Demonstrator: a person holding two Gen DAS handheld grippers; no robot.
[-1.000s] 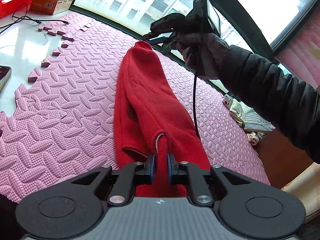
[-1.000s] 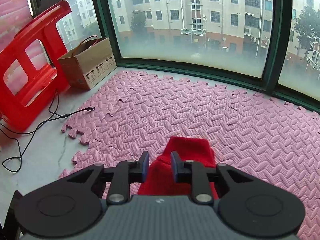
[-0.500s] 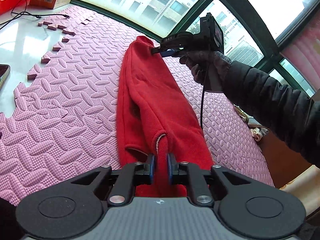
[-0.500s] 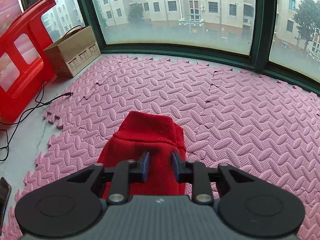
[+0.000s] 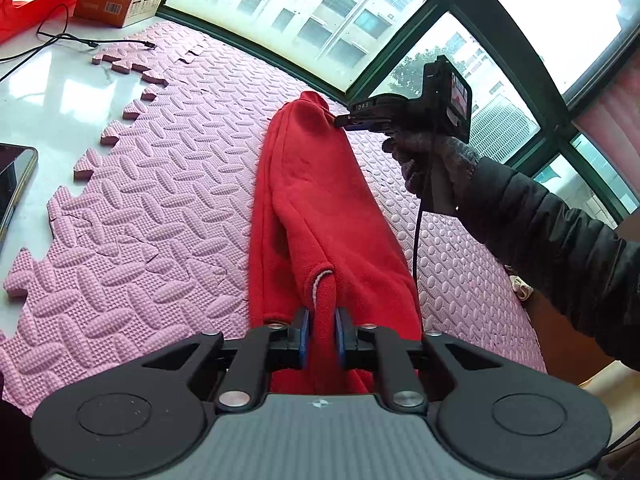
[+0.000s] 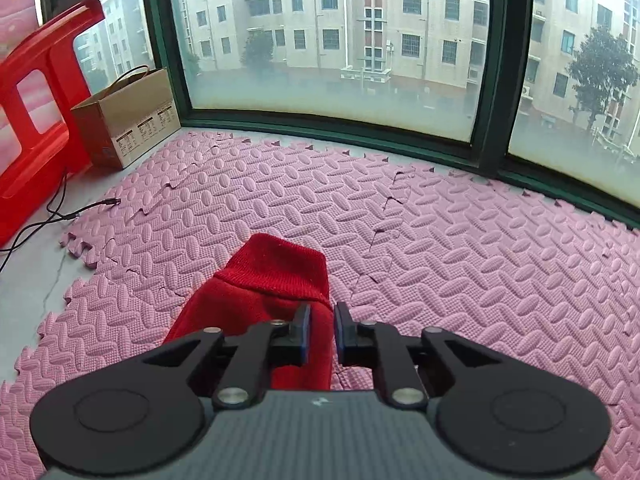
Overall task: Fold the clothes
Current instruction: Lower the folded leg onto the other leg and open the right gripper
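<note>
A red fleece garment [image 5: 320,208] hangs stretched lengthwise over the pink foam mat [image 5: 168,200]. My left gripper [image 5: 322,326] is shut on its near end, by an edge with pale stitching. My right gripper [image 5: 340,122] shows in the left wrist view, held in a gloved hand, and pinches the far end just below the ribbed cuff. In the right wrist view that gripper [image 6: 321,330] is shut on the red cloth [image 6: 248,304], with the ribbed cuff [image 6: 276,264] sticking out past the fingers above the mat.
A cardboard box [image 6: 128,120] and a red plastic stool [image 6: 36,116] stand by the window at the left. A black cable [image 6: 76,212] lies on the bare white floor. A phone [image 5: 12,184] lies on the floor at the left. More clothes [image 5: 520,284] lie beyond the mat's right edge.
Both grippers stayed shut on the garment. The right gripper has come down and nearer, so the far end sits lower and the cloth hangs less taut.
</note>
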